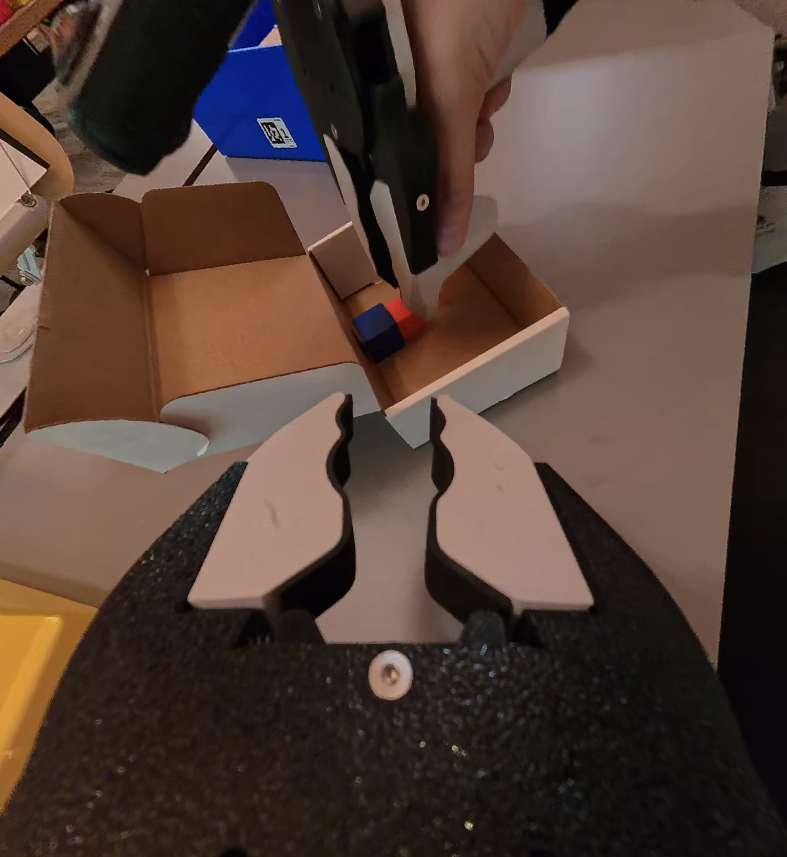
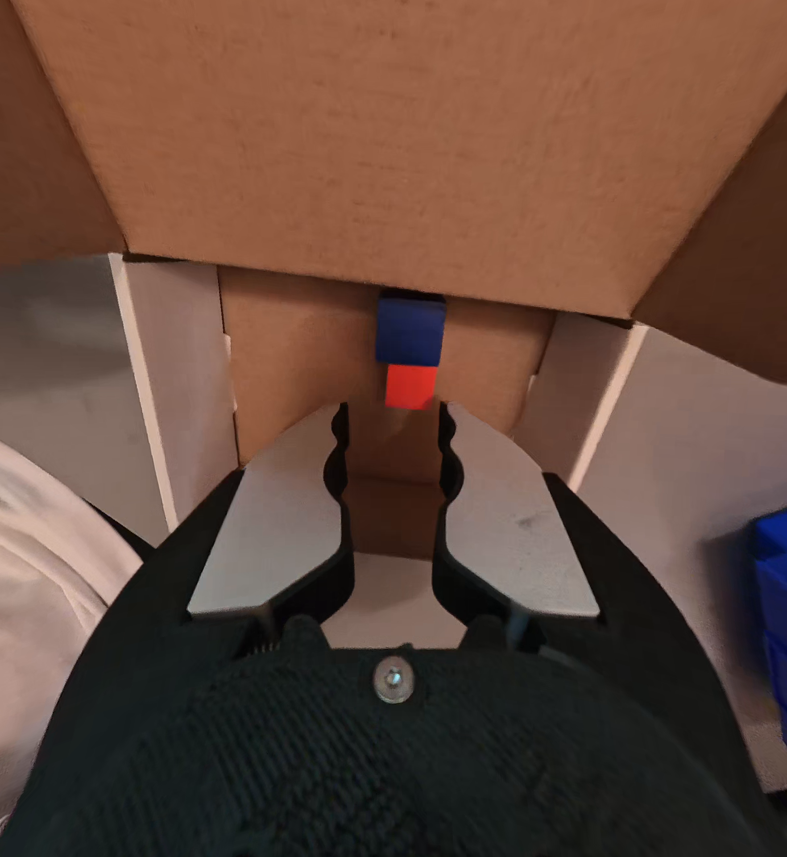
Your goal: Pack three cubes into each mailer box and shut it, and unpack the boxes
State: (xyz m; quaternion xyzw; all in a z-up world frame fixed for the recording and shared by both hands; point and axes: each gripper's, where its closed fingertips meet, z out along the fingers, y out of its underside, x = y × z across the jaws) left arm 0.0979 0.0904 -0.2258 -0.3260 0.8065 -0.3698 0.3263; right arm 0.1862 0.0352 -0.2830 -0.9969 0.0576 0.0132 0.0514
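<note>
1. Two cubes lie inside the open mailer box (image 1: 517,361): a blue cube (image 1: 377,330) and a red cube (image 1: 405,317), side by side and touching, near the box's hinge side where the lid (image 1: 225,306) folds back flat on the desk (image 1: 614,185).
2. From the right wrist view, the red cube (image 2: 409,386) sits just ahead of the fingertips, and the blue cube (image 2: 409,328) lies directly beyond it, against the fold of the lid (image 2: 336,139).
3. Right gripper (image 2: 394,408): its fingers are spread, with a gap a little wider than the red cube, and they hold nothing. In the left wrist view this right gripper (image 1: 412,297) reaches steeply down into the box, its tips at the red cube; whether they touch it cannot be told. A person's hand (image 1: 456,116) grips it from above.
4. Left gripper (image 1: 389,408): its fingers are also spread and empty, hovering over the desk just outside the box's near white wall, the tips close to its rim.
5. Farther out, a blue bin (image 1: 257,102) stands behind the box, a yellow bin (image 1: 7,672) shows at the lower left edge, and white boxes lie at the far left.
</note>
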